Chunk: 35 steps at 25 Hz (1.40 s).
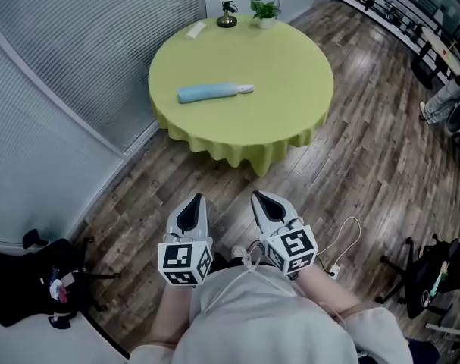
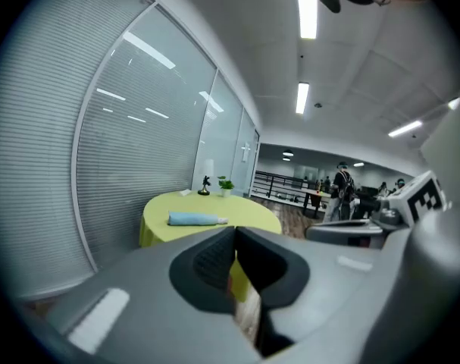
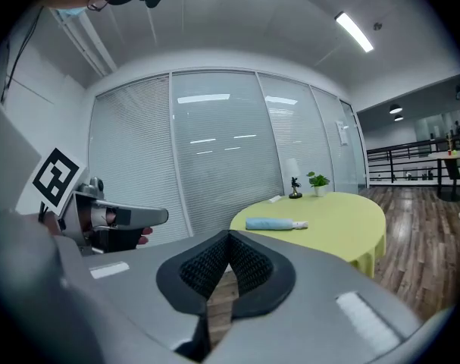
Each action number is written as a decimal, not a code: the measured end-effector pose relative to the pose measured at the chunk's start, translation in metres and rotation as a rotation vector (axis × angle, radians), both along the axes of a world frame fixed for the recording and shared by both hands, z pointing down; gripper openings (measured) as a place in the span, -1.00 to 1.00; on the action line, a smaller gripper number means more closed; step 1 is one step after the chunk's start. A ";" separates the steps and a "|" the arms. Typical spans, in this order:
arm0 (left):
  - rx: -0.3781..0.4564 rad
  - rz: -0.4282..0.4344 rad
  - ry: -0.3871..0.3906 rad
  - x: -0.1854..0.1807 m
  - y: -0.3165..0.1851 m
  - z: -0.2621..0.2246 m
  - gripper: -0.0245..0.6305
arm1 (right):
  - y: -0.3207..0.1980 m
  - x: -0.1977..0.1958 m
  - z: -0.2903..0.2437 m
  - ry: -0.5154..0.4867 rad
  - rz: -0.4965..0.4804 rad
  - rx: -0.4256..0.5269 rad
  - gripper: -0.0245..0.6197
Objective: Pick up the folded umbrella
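A light blue folded umbrella (image 1: 213,92) with a pale handle lies on its side on a round table under a yellow-green cloth (image 1: 283,74). The umbrella (image 2: 196,219) shows far ahead in the left gripper view, and the umbrella (image 3: 275,224) likewise in the right gripper view. My left gripper (image 1: 191,211) and right gripper (image 1: 265,205) hover side by side over the wood floor, well short of the table. Both have their jaws pressed together with nothing between them.
A small potted plant (image 1: 264,10), a dark figurine (image 1: 227,14) and a white card (image 1: 195,29) stand at the table's far edge. A glass wall with blinds (image 1: 78,59) runs on the left. A black bag (image 1: 32,279) lies at lower left, cables and chairs at right.
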<state>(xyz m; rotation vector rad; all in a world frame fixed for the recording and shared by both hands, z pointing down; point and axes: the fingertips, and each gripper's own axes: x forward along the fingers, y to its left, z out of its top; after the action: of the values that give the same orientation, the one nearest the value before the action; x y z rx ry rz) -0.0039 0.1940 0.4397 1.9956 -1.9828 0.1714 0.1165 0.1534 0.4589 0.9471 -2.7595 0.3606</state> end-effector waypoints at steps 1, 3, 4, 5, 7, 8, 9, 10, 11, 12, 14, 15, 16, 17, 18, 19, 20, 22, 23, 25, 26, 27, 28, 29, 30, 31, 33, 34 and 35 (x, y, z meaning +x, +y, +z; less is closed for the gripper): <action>-0.010 -0.004 0.013 -0.001 -0.009 0.003 -0.91 | -0.009 0.000 0.000 -0.004 0.003 -0.002 -0.93; -0.020 -0.008 0.016 -0.005 -0.026 0.007 -0.91 | -0.026 0.000 0.003 -0.002 0.014 -0.001 -0.93; -0.023 -0.005 0.011 -0.007 -0.035 0.009 -0.91 | -0.036 -0.001 0.006 0.003 0.023 -0.004 -0.92; -0.027 0.004 0.008 -0.008 -0.044 0.010 -0.91 | -0.045 -0.001 0.009 0.008 0.031 -0.011 -0.93; -0.038 0.025 0.002 -0.011 -0.062 0.013 -0.91 | -0.062 -0.003 0.015 0.015 0.043 -0.027 -0.93; -0.041 0.032 -0.003 -0.015 -0.071 0.014 -0.91 | -0.070 -0.005 0.017 0.016 0.049 -0.032 -0.92; -0.042 0.036 -0.010 -0.020 -0.082 0.015 -0.91 | -0.079 -0.007 0.018 0.016 0.057 -0.033 -0.93; -0.042 0.044 -0.015 -0.025 -0.094 0.016 -0.91 | -0.090 -0.009 0.019 0.014 0.069 -0.031 -0.93; -0.043 0.056 -0.014 -0.031 -0.108 0.018 -0.91 | -0.102 -0.012 0.021 0.013 0.084 -0.029 -0.93; -0.046 0.071 -0.008 -0.036 -0.122 0.021 -0.91 | -0.114 -0.015 0.023 0.010 0.100 -0.028 -0.93; -0.056 0.103 0.001 -0.048 -0.153 0.027 -0.91 | -0.141 -0.023 0.027 0.005 0.133 -0.028 -0.92; -0.060 0.118 0.000 -0.055 -0.169 0.030 -0.91 | -0.155 -0.028 0.028 0.005 0.147 -0.028 -0.92; -0.062 0.133 -0.004 -0.062 -0.184 0.031 -0.91 | -0.168 -0.034 0.028 0.006 0.161 -0.029 -0.92; -0.063 0.147 -0.006 -0.070 -0.199 0.032 -0.91 | -0.180 -0.040 0.028 0.009 0.174 -0.029 -0.92; -0.063 0.161 -0.005 -0.078 -0.214 0.033 -0.91 | -0.193 -0.046 0.027 0.014 0.190 -0.030 -0.93; -0.064 0.177 0.000 -0.085 -0.230 0.032 -0.91 | -0.206 -0.052 0.027 0.018 0.207 -0.033 -0.93; -0.065 0.199 0.008 -0.092 -0.245 0.032 -0.91 | -0.219 -0.058 0.026 0.021 0.224 -0.037 -0.92; -0.065 0.262 0.019 -0.102 -0.276 0.032 -0.91 | -0.246 -0.075 0.023 0.015 0.246 -0.041 -0.92; -0.063 0.298 0.016 -0.108 -0.291 0.032 -0.91 | -0.259 -0.085 0.021 0.009 0.249 -0.039 -0.92; -0.060 0.358 0.006 -0.122 -0.320 0.032 -0.91 | -0.284 -0.110 0.018 0.003 0.249 -0.034 -0.92; -0.061 0.380 0.004 -0.131 -0.335 0.034 -0.91 | -0.297 -0.122 0.018 0.006 0.250 -0.032 -0.92; -0.064 0.398 0.004 -0.140 -0.350 0.035 -0.91 | -0.310 -0.134 0.020 0.011 0.254 -0.034 -0.92; -0.067 0.412 0.004 -0.150 -0.364 0.038 -0.91 | -0.324 -0.145 0.021 0.014 0.263 -0.039 -0.92; -0.068 0.425 0.002 -0.160 -0.379 0.040 -0.91 | -0.338 -0.156 0.024 0.016 0.274 -0.046 -0.92; -0.068 0.438 -0.003 -0.169 -0.393 0.043 -0.91 | -0.350 -0.165 0.026 0.016 0.285 -0.053 -0.92; -0.067 0.448 -0.011 -0.177 -0.405 0.045 -0.91 | -0.362 -0.173 0.028 0.018 0.292 -0.057 -0.92; -0.073 0.458 -0.042 -0.193 -0.427 0.051 -0.91 | -0.382 -0.189 0.034 0.027 0.301 -0.065 -0.92; -0.082 0.460 -0.069 -0.200 -0.434 0.055 -0.91 | -0.389 -0.196 0.037 0.033 0.306 -0.071 -0.92; -0.090 0.464 -0.095 -0.204 -0.441 0.058 -0.91 | -0.396 -0.201 0.040 0.036 0.312 -0.079 -0.92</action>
<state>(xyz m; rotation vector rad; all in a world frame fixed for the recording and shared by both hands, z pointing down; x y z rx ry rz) -0.2083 -0.2465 0.4975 2.3913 -1.4972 0.4595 -0.0842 -0.2426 0.4987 1.3507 -2.5432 0.4908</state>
